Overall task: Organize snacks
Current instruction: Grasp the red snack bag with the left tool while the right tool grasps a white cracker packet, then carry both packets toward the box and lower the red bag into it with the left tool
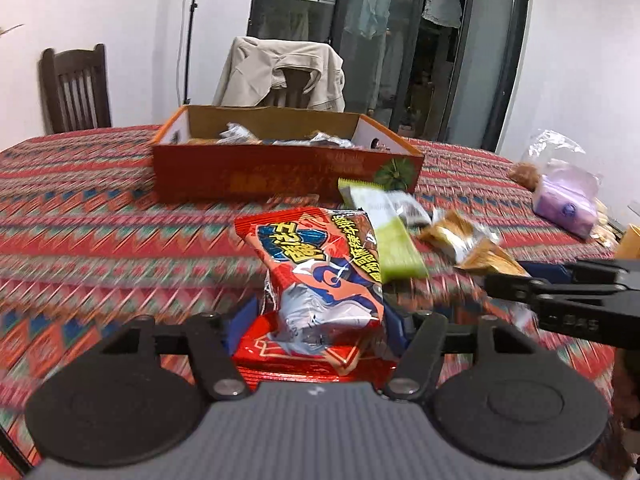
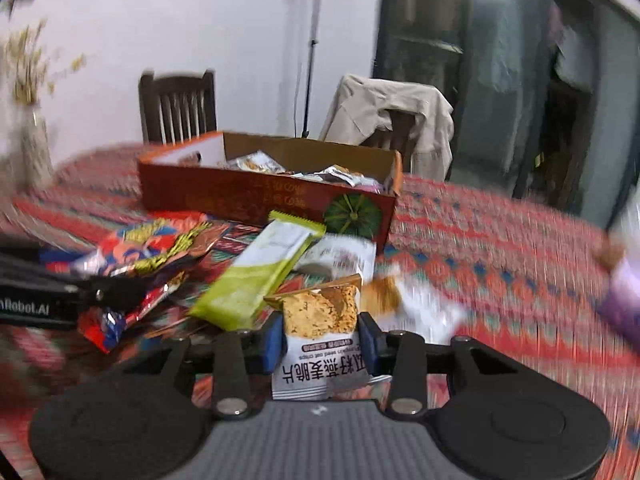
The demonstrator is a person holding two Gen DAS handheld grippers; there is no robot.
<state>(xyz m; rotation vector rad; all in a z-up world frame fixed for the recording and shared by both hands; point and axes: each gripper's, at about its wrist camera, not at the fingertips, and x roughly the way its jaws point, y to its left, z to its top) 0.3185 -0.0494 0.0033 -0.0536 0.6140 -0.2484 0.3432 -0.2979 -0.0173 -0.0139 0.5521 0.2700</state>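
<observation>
Your left gripper (image 1: pixel 324 320) is clamped on a red snack packet (image 1: pixel 320 268), its blue pads pressed against the packet's crumpled lower half, and the packet stands up between the fingers above the patterned tablecloth (image 1: pixel 100 232). Your right gripper (image 2: pixel 322 340) is closed tight on a white oat-crisp packet (image 2: pixel 320 332), gripping it from both sides. Just beyond the right gripper lies a green-and-white bar (image 2: pixel 260 272), tilted across a small heap of loose wrappers, with another white packet (image 2: pixel 340 256) touching it. The left gripper's view shows two tan-wrapped snacks (image 1: pixel 464 240) beside that bar. Farther back sits the open cardboard box (image 1: pixel 280 176), already holding several wrapped snacks. Behind the table stands a chair draped with a beige jacket (image 1: pixel 280 76); a purple bag (image 1: pixel 564 200) lies near the table's right edge.
</observation>
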